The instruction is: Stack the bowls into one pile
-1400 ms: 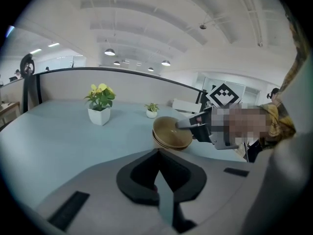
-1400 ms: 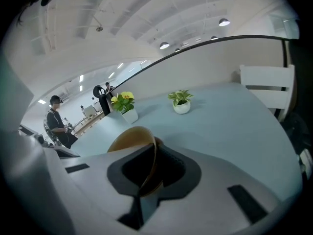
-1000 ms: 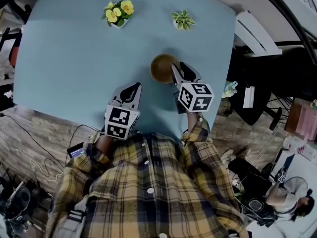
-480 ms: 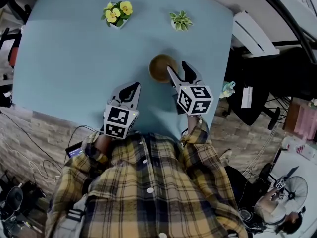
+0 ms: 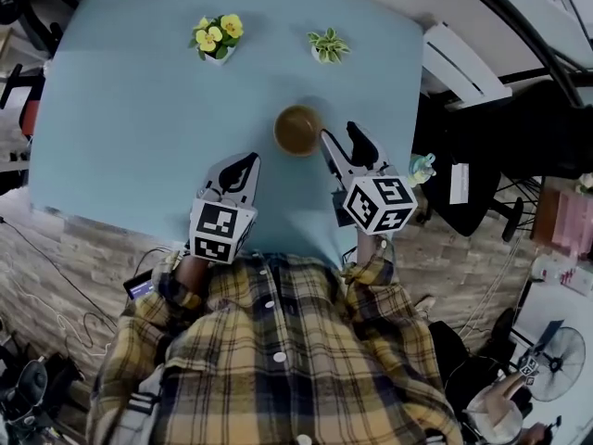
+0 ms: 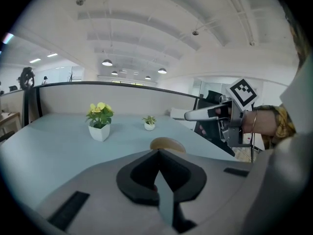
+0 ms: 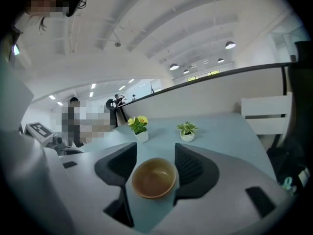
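**Pile looks finished, both tongs off it**

The bowl pile sits alone near the middle of the worktop, toward its right side. I see one brown rim and no loose bowl anywhere, so I judge the stacking done, though I cannot tell how many bowls are nested inside. My right tongs have just been opening and now stand wide apart. In the right gripper view the pile shows in the gap between the jaws, but the pads do not press on it. My left tongs are closed together with nothing in them, off to the pile's left. A yellow flower pot and a small green plant stand at the far edge, well apart from the pile. Nothing blocks my way.
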A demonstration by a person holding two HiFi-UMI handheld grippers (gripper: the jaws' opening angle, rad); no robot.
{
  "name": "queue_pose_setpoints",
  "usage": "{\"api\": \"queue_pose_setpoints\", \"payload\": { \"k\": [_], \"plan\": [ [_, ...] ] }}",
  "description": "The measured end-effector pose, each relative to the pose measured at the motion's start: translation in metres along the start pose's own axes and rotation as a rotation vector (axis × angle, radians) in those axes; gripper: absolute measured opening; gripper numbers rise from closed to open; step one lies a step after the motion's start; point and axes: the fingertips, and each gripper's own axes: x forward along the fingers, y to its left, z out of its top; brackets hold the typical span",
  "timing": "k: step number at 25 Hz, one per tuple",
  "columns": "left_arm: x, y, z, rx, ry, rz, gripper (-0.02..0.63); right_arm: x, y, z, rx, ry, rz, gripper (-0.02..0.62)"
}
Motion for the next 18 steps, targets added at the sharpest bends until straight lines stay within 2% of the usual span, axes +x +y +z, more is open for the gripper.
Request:
{"api": "queue_pose_setpoints", "payload": {
  "k": [5, 10, 15, 18],
  "plan": [
    [-0.016, -0.016, 0.025, 0.019, -0.068, -0.016, -0.009, -0.031, 0.016, 0.015, -0.066, -0.059, 0.015, 0.241],
    [-0.033, -0.032, 0.049, 0.039, -0.135, -0.033, -0.009, -0.064, 0.027, 0.028, -0.141, -0.124, -0.025, 0.215],
    [-0.053, -0.039, 0.065, 0.09, -0.187, -0.013, -0.009, -0.103, 0.032, 0.035, -0.114, -0.196, -0.054, 0.109],
    [-0.063, -0.044, 0.075, 0.107, -0.217, -0.012, -0.009, -0.125, 0.033, 0.038, -0.107, -0.231, -0.076, 0.075]
  ]
}}
